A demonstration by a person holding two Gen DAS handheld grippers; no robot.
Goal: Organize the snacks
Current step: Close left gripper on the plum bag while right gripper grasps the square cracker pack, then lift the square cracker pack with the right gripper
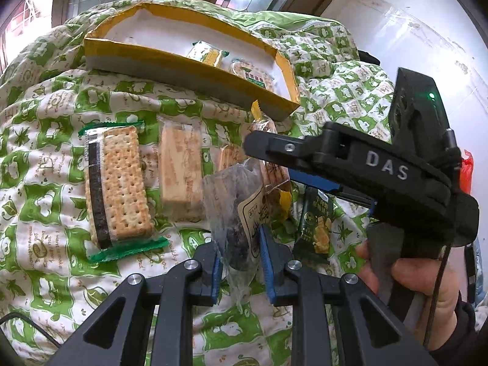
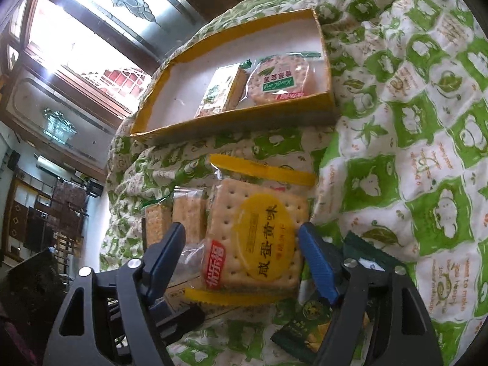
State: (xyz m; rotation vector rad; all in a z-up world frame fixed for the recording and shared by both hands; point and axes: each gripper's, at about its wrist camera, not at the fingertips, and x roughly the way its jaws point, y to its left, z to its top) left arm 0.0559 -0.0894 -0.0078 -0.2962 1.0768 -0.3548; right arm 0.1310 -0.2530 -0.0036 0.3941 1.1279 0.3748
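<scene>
A clear dark-filled packet (image 1: 235, 213) is clenched by the left claw (image 1: 239, 259) above the quilt (image 1: 45, 183); the released right claw (image 2: 241, 250) straddles the yellow cracker pack (image 2: 259, 238), and slippage before the box (image 1: 183, 64) is risked

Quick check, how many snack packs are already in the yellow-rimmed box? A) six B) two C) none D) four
B: the right wrist view shows just two packs in the yellow-rimmed box, a rectangular cracker pack and a round cracker pack, side by side at one end; the rest of its white floor is bare.
</scene>
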